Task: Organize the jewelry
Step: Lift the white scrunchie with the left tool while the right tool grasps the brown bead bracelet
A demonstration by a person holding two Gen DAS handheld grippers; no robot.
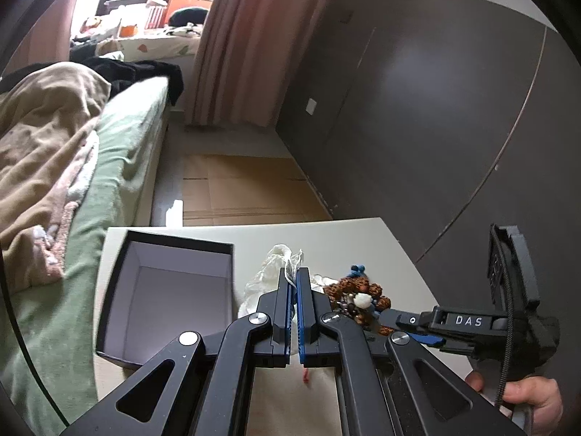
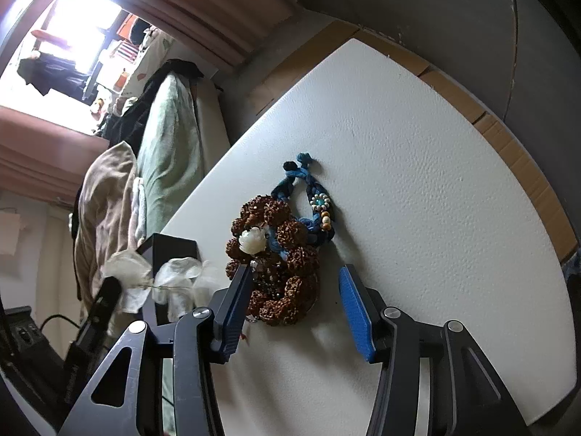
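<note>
Between the blue pads of my right tool (image 2: 296, 309) lies the brown beaded bracelet (image 2: 279, 265), heaped on the white surface (image 2: 435, 181) with a cream flower bead on top and a blue braided band (image 2: 312, 196) trailing off beyond it. The jaws stand partly apart: the left pad (image 2: 232, 312) is at or against the heap's edge, while the right pad (image 2: 356, 312) is clear of it with bare surface between, so nothing is gripped here yet. My left tool (image 1: 294, 290), off to the left of the heap, is closed on the drawstring of a sheer white pouch (image 1: 268, 276), which hangs from its tips. Left of that tool sits the open black box (image 1: 163, 290), apparently empty as far as I can see, and past the surface's edge the bed (image 1: 116, 145) with its green sheet.

I judge the step in hand to be picking up the bracelet. To do it well, I would centre the heap between the pads and lower until the tips nearly meet the surface. I would close slowly so the round beads do not squirt out sideways. The blue band is tangled in, so I would lift gently and watch whether it drags.
</note>
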